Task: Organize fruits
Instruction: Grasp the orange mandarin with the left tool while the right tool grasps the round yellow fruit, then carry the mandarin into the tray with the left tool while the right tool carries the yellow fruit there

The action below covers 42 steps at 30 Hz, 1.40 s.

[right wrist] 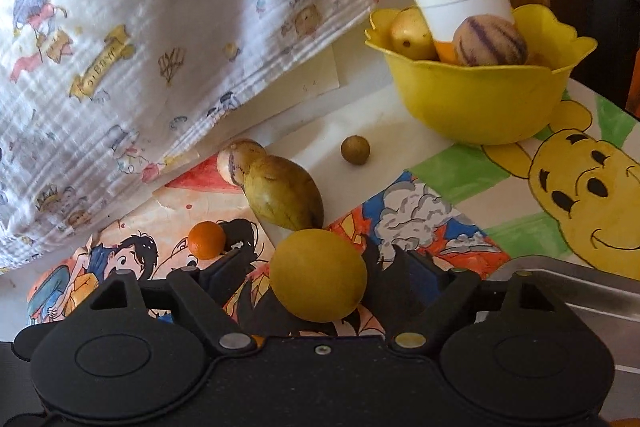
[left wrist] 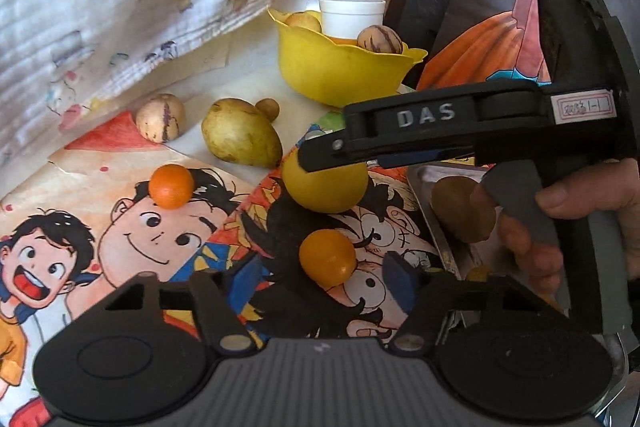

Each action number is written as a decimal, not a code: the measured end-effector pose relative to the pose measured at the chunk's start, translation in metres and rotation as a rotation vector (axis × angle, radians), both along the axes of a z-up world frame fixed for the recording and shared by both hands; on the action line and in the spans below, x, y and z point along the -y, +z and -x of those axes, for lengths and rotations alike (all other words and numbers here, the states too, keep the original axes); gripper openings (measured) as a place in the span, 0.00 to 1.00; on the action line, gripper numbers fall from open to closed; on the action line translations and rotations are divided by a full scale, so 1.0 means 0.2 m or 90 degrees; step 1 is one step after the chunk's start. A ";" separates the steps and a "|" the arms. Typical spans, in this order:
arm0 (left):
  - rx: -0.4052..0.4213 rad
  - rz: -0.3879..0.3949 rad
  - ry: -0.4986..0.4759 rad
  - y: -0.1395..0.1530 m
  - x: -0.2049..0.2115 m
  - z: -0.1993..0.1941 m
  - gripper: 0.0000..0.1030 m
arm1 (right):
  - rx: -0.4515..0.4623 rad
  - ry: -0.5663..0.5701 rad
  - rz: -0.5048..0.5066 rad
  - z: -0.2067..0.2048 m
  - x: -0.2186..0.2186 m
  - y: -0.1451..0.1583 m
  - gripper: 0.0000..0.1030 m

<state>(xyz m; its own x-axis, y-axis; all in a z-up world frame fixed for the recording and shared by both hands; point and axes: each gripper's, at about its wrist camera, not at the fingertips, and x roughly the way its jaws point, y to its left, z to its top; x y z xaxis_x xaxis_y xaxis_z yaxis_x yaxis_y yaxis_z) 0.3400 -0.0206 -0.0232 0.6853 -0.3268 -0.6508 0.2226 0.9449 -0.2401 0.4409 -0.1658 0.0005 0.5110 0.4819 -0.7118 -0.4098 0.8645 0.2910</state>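
A small orange-yellow fruit (left wrist: 327, 258) lies on the cartoon-printed table cover between the fingers of my left gripper (left wrist: 320, 273). There is a gap on each side, so the gripper is open. Just beyond it lies a round yellow fruit (left wrist: 324, 189); my right gripper (left wrist: 320, 155) reaches in from the right over its top. In the right wrist view this round yellow fruit (right wrist: 318, 275) sits between the fingers of my right gripper (right wrist: 320, 261), which is open, its pads off the fruit. A yellow bowl (right wrist: 480, 99) holding fruits and a white cup stands at the back.
Loose on the table are a green-yellow oval fruit (left wrist: 240, 133), a striped pale fruit (left wrist: 160, 117), a small orange (left wrist: 171, 185) and a small brown ball (left wrist: 268, 108). A metal tray (left wrist: 438, 239) with a brown fruit (left wrist: 460, 207) sits at right. A printed cloth (left wrist: 120, 7) hangs at left.
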 end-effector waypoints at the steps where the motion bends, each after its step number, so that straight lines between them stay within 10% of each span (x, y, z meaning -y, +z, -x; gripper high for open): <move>1: -0.003 0.002 0.000 -0.01 0.00 -0.01 0.60 | -0.003 0.000 0.003 0.00 -0.01 -0.01 0.82; 9: -0.017 0.020 -0.002 -0.04 0.01 -0.03 0.36 | -0.024 -0.010 0.010 -0.04 -0.03 -0.07 0.72; 16: -0.022 0.037 0.008 -0.05 0.01 -0.06 0.34 | -0.041 -0.003 -0.003 -0.04 -0.06 -0.09 0.59; 42: -0.020 0.029 0.071 0.03 -0.07 0.06 0.32 | -0.029 -0.032 -0.059 0.09 0.07 0.04 0.57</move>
